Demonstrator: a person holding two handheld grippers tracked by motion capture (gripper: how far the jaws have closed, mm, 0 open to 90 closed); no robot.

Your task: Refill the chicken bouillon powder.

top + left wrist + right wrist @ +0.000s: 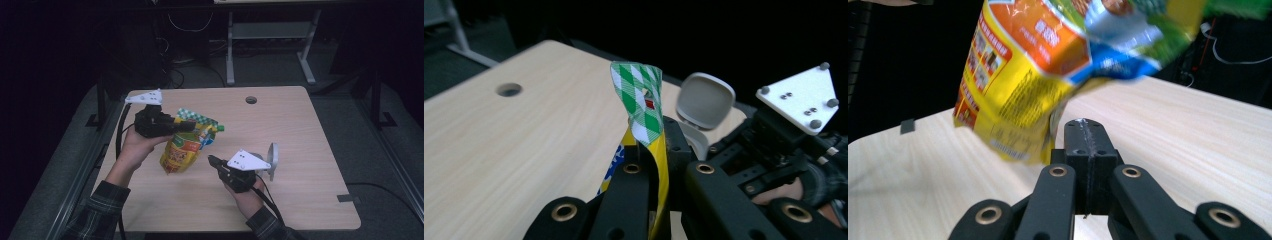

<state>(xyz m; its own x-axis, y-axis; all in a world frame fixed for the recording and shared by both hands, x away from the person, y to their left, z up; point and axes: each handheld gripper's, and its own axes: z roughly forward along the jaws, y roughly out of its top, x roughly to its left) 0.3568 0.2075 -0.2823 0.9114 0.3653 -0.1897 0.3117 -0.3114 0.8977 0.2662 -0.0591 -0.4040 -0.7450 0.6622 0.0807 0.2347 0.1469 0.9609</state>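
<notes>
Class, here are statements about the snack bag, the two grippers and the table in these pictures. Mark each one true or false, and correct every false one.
1. The left gripper is shut on the snack bag. True.
2. The snack bag lies flat on the table. False: it hangs lifted above the table.
3. The right gripper holds the bag's bottom edge. False: its jaws are shut on nothing, near the bag.
4. The bag's top edge has a green and white check pattern. True.
5. The table has a round hole. True.
</notes>
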